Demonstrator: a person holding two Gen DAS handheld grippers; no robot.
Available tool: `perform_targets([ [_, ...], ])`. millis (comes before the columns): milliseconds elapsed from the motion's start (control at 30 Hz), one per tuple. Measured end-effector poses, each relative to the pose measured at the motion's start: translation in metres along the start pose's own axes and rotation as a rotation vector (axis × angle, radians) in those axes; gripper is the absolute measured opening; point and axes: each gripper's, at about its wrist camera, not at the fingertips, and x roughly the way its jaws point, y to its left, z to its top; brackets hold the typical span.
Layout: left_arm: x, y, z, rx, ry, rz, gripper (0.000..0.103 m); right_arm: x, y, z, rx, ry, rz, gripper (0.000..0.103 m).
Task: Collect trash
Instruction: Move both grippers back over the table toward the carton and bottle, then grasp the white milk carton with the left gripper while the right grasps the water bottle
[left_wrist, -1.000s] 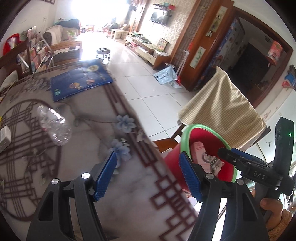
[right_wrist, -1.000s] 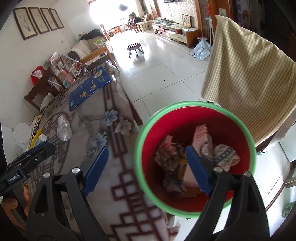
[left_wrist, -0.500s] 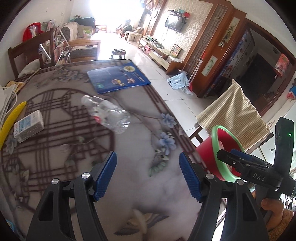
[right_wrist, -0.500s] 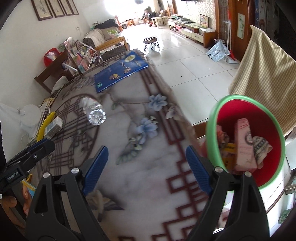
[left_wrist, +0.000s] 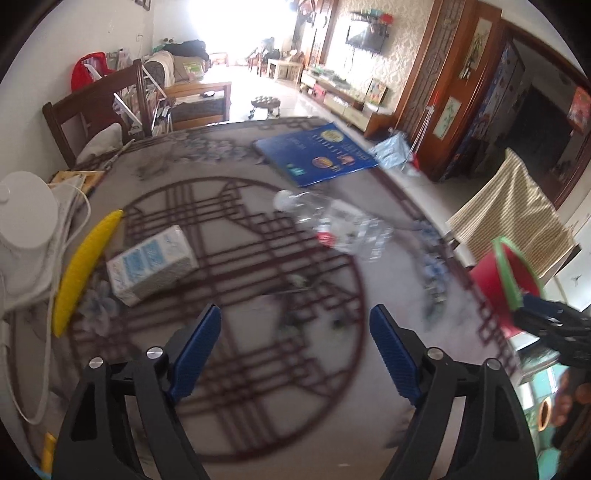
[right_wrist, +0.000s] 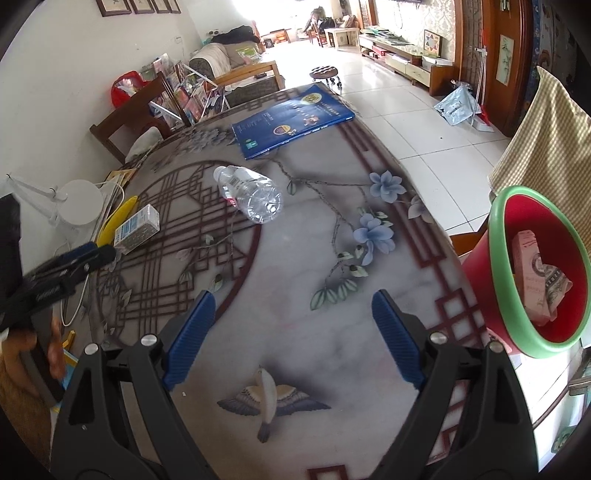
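Two grippers, left (left_wrist: 295, 343) opening and right (right_wrist: 293, 328) spread wide, both empty above the table (right_wrist: 314, 332) — a clear bottle (right_wrist: 249, 194) lies mid-table, cap toward the far-left chair. A second ago both hovered by the red bin (right_wrist: 532, 273) — now at frame's edge.

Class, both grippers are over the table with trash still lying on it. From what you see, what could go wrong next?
The clear bottle lies on its side, so a nudge could roll it off the table. The red bin sits beyond the table's edge, so a short drop may miss. The left gripper, jaws opening and empty, might snag the white cord beside the small carton.
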Motion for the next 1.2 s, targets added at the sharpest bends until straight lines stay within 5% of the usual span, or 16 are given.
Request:
perform_targets([
  [267,0.076,0.085,0.036,0.180,0.219,0.188,0.082,-0.004,-0.005,-0.007,0.038,-0.001,-0.025,0.085],
  [600,0.146,0.118,0.051,0.405,0.410,0.306,0.083,-0.004,-0.034,-0.006,0.131,-0.011,-0.075,0.086],
  [800,0.162,0.136,0.062,0.311,0.432,0.243,0.088,0.015,-0.038,0.003,0.148,0.018,-0.081,0.086],
  [900,0.158,0.141,0.064,0.248,0.420,0.172,0.075,0.029,-0.030,0.010,0.122,0.046,-0.066,0.086],
  [1067,0.145,0.137,0.052,0.150,0.359,0.182,0.062,0.058,-0.008,0.022,0.058,0.101,-0.028,0.086],
  [1200,0.124,0.136,0.030,-0.083,0.307,0.188,0.058,0.079,0.010,0.032,-0.005,0.139,0.000,0.086],
])
